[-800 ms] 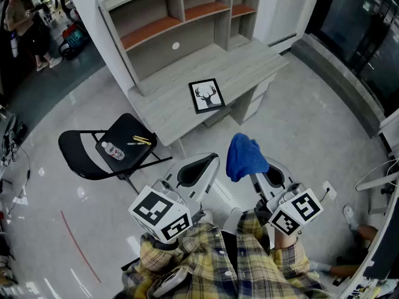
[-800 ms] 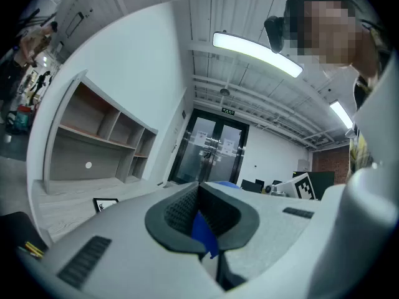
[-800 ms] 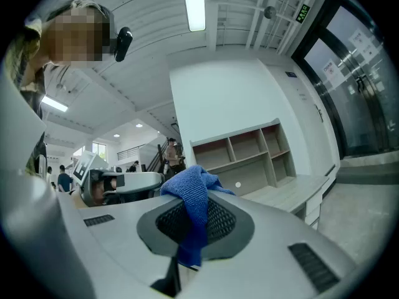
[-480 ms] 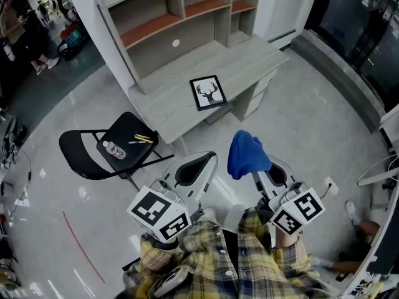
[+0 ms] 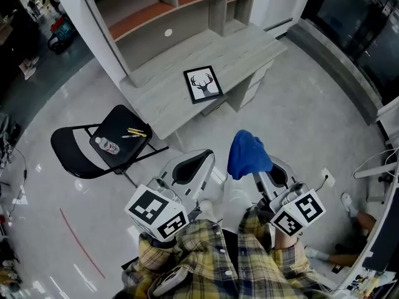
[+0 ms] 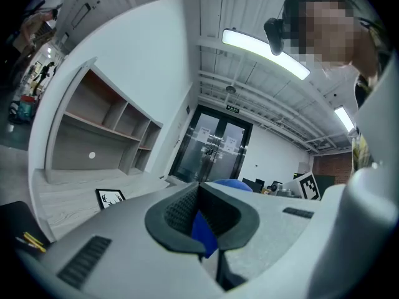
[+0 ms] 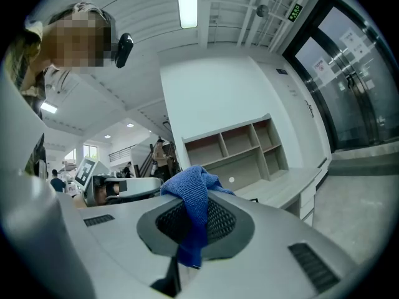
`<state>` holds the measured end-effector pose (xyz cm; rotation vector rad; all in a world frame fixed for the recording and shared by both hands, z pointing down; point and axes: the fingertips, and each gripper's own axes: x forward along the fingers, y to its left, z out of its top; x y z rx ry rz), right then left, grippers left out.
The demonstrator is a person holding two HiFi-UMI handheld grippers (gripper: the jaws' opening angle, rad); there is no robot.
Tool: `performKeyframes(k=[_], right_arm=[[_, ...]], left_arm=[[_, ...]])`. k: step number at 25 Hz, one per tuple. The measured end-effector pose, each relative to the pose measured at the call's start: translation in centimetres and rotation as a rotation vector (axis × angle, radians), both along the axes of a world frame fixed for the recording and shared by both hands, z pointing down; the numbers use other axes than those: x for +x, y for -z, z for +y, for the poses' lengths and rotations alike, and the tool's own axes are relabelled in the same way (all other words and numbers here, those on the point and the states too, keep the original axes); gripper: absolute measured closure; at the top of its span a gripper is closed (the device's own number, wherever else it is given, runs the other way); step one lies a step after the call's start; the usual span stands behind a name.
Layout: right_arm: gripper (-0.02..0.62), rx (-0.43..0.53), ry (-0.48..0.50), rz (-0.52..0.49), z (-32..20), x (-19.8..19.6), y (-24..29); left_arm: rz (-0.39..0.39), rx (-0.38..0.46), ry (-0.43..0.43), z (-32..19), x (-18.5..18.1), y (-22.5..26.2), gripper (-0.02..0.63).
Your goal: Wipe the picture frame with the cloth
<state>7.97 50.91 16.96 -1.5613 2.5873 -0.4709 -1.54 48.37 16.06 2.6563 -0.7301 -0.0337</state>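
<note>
Since the earlier frame, the pale grey wooden desk surface [image 5: 249,55] has slid up and leftward in the head view, while both grippers keep their places. Nearest us, the left gripper [image 5: 192,167] has its jaws pressed together, apparently on nothing. The right gripper [image 5: 262,173] has its jaws clenched on the crumpled blue microfibre cloth [image 5: 247,156]. Farther off, the black-bordered rectangular picture frame with a deer print [image 5: 203,84] lies flat on that surface, well apart. Its long axis runs away from us. We judge the cloth must travel forward and leftward.

Flat deer frame [image 5: 204,84]; bunched blue cloth [image 5: 247,154]
</note>
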Motion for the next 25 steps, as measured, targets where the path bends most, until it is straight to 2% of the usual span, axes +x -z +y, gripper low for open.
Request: performKeyframes(k=[7,17,21,25], right_arm=[[0.561,-0.034,0.051,-0.013,-6.5,2.3,-1.9],[0.561,0.003,0.109,-0.018,-18.4,10.9,0.5],[0.561,0.007,0.144,-0.021,-21.9,14.3,0.9],[0.561,0.002,0.209,-0.015,-24.4,16.1,0.6]], left_arm=[[-0.011,-0.035,0.046,-6.3,2.3,-1.7,0.601],[-0.021,-0.006,0.099,-18.4,10.7,0.6,0.601],[-0.034,0.004,0.141,-21.4,13.5,1.2,0.601],[-0.05,0.003,0.207,-23.1,14.9,1.2,0.601]])
